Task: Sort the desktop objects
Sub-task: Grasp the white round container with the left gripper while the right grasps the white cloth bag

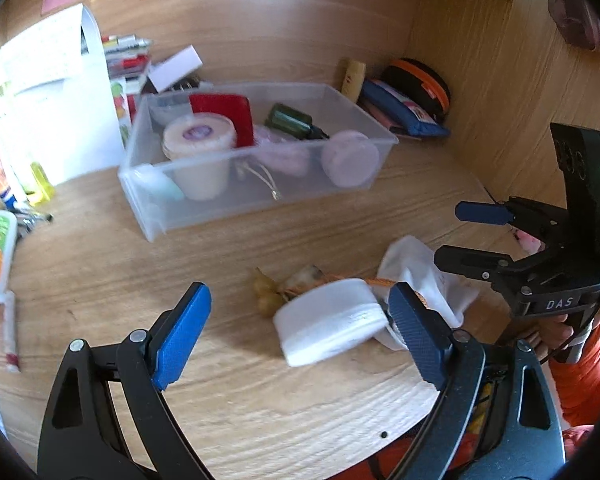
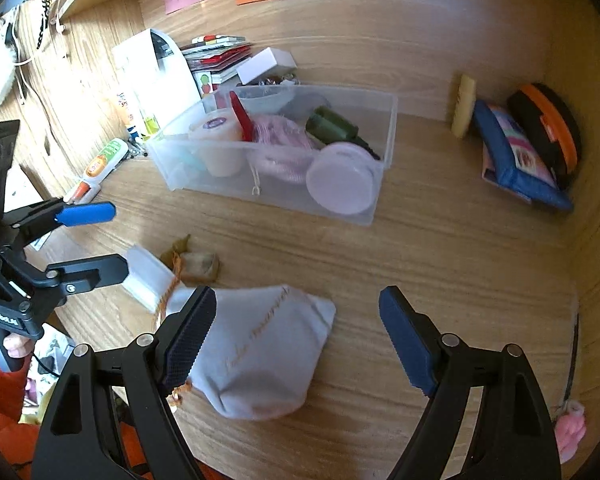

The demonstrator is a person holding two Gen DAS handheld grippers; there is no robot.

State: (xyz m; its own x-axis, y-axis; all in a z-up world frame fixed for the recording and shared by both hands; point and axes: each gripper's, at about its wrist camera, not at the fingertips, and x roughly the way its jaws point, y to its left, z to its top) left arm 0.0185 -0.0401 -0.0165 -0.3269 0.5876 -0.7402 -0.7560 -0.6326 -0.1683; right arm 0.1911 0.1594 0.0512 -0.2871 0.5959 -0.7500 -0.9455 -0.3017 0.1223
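Both tongs hang wide open over the wooden surface [image 2: 440, 264], holding nothing: the left tongs [image 1: 300, 336] straddle the small white case [image 1: 330, 332] and the right tongs [image 2: 298, 336] straddle the white drawstring pouch [image 2: 260, 352], which suggests each is lined up for its own pickup. Farther back the clear plastic bin [image 2: 384, 120] sits open-topped against the back wall, and it already holds a cream tub [image 2: 220, 148], a pink round lid [image 2: 340, 184], a green bottle [image 2: 332, 126] and a red piece [image 2: 242, 116], so it reads as the place where loose things go. Pouch and case lie just beside each other, well apart from the bin. The pouch touches the right tongs' left pad, off-centre in the gap; the case likewise lies against the left tongs' right pad. Between them, an orange cord [image 1: 300, 289] and small brownish trinkets [image 2: 198, 266] lie loose.
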